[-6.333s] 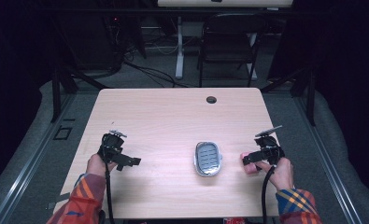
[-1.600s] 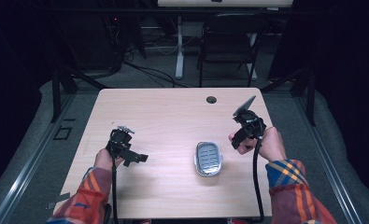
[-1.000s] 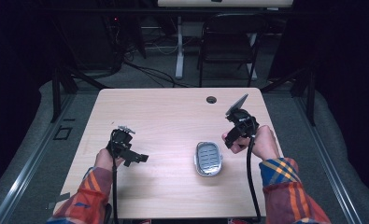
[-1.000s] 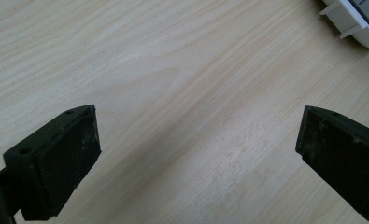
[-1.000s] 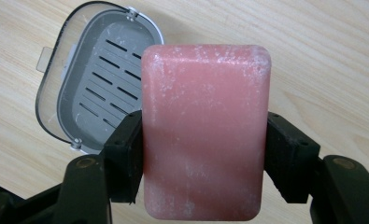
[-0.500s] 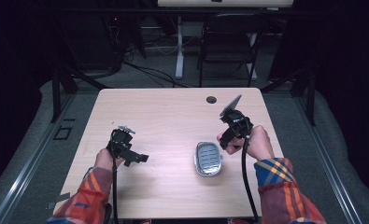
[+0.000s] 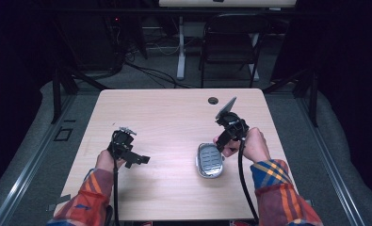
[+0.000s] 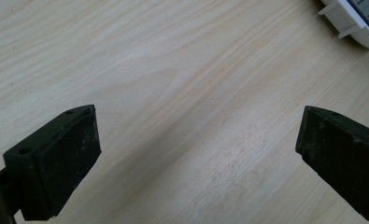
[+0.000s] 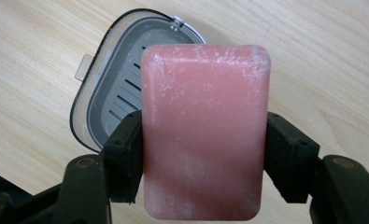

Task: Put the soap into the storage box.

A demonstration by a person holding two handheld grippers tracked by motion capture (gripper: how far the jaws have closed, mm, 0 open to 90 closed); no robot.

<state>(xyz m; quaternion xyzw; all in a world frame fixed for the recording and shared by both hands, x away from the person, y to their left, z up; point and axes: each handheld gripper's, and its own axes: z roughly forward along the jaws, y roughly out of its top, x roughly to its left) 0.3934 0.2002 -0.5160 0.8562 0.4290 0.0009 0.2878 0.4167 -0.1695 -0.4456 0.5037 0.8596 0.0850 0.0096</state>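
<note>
Right hand-held gripper (image 9: 203, 154) carried inward, clamping soap (image 9: 203, 135) above dish (image 7: 209, 160); left hand-held gripper (image 8: 196, 158) gaping, empty.

No legible markings found.
No text, label, brand, number or sign can be read on any surface in these views.

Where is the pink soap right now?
The soap is clamped in the right gripper, held just above the open soap dish at the table's right side.
</note>
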